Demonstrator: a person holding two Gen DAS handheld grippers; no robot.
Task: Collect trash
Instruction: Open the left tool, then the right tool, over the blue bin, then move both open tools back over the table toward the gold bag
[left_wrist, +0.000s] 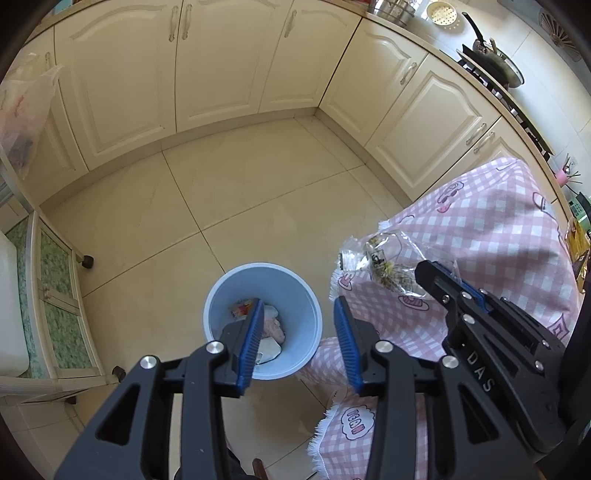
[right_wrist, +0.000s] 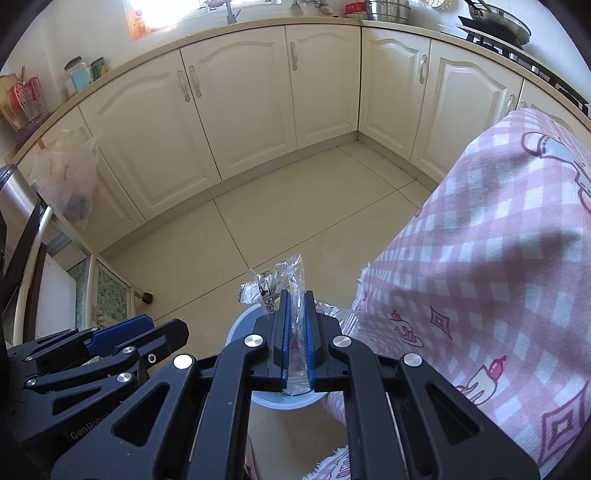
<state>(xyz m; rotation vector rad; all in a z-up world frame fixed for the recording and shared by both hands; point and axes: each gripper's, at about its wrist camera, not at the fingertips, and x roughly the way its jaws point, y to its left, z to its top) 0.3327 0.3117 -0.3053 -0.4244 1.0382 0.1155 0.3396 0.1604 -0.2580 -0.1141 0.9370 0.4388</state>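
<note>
R gripper (right_wrist: 296, 295) clamps upright clear wrapper (right_wrist: 275, 282) above bin (left_wrist: 306, 299); L gripper (left_wrist: 299, 308) released

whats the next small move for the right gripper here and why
Probably open the right gripper to drop the clear wrapper. Its pads are clamped on the wrapper, which seems to hang over the blue bin, and the left gripper stands open and empty above the trash inside.

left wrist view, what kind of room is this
Most likely a home kitchen: cream cabinet doors run along two walls under a countertop, a pan sits on a gas stove, and the floor is tiled. A blue bin with scraps inside stands beside a pink checked cloth.
</note>
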